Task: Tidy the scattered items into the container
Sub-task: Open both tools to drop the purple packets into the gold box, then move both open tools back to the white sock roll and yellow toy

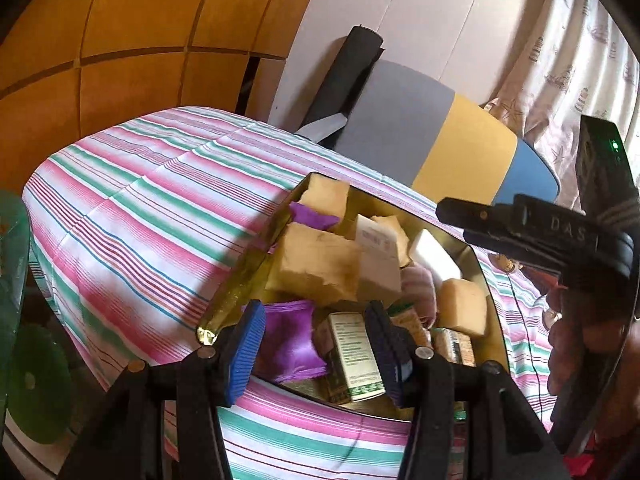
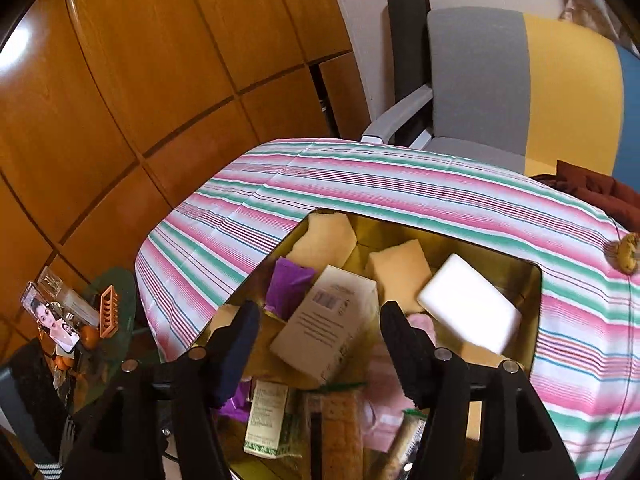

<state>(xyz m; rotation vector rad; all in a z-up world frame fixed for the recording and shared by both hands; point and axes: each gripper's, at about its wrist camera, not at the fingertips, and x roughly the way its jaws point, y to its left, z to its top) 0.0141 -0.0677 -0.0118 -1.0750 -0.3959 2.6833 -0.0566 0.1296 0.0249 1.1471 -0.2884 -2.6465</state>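
Hovering over the gold tin [image 1: 236, 280] on the striped tablecloth [image 1: 140, 208], both grippers have their jaws apart and nothing pressed between the pads. The left gripper [image 1: 316, 354] stands moderately open above the tin's near end, a purple packet [image 1: 292, 340] and a small green-and-white box [image 1: 354, 354] lying loose in the tin below its gap. The right gripper [image 2: 320, 354] is partly open above the same tin [image 2: 532, 292], framing a pale carton [image 2: 328, 320]; whether a pad brushes that carton is hard to tell. A white bar [image 2: 470, 304] lies in the tin just right of the gripper, with tan blocks [image 2: 396, 268] at the tin's far end. A small brownish lump [image 2: 624, 256] rests on the cloth outside the tin, right of it.
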